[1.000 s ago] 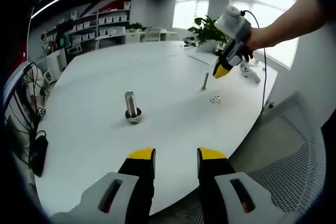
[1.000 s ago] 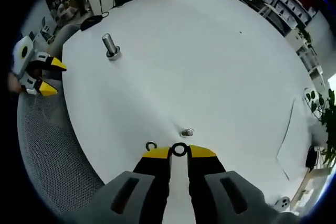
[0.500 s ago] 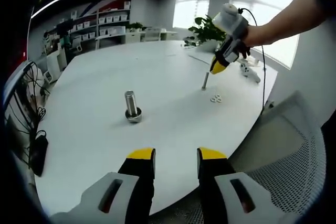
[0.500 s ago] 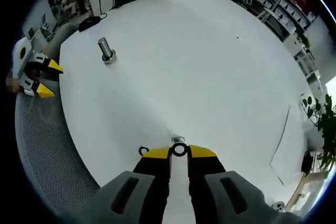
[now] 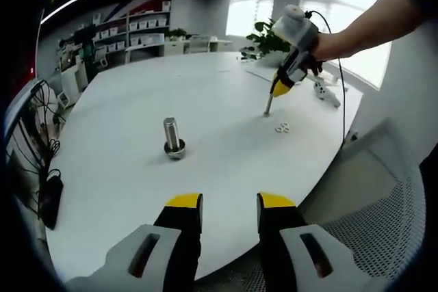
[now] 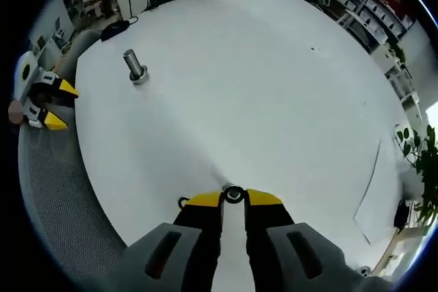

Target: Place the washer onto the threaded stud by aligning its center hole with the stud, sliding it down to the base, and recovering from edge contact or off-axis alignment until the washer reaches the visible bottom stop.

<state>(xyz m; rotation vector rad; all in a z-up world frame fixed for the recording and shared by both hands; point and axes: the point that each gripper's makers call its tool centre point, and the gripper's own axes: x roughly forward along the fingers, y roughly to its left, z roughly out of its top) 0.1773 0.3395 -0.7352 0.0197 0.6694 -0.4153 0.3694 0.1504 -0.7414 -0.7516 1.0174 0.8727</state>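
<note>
Two upright studs stand on the round white table: a thick one with a nut-like base near the left side, and a thin one farther off, beside two loose washers lying flat on the surface. The right gripper is clamped on a third washer, held at its yellow tips directly over the top of the thin stud (whether the hole is already on the stud cannot be told). In the left gripper view the same gripper shows with its tips at the thin stud's top. The left gripper hangs over the near table edge, jaws apart and empty. A mesh chair stands beside the table. Shelves, a plant and bright windows line the room.
</note>
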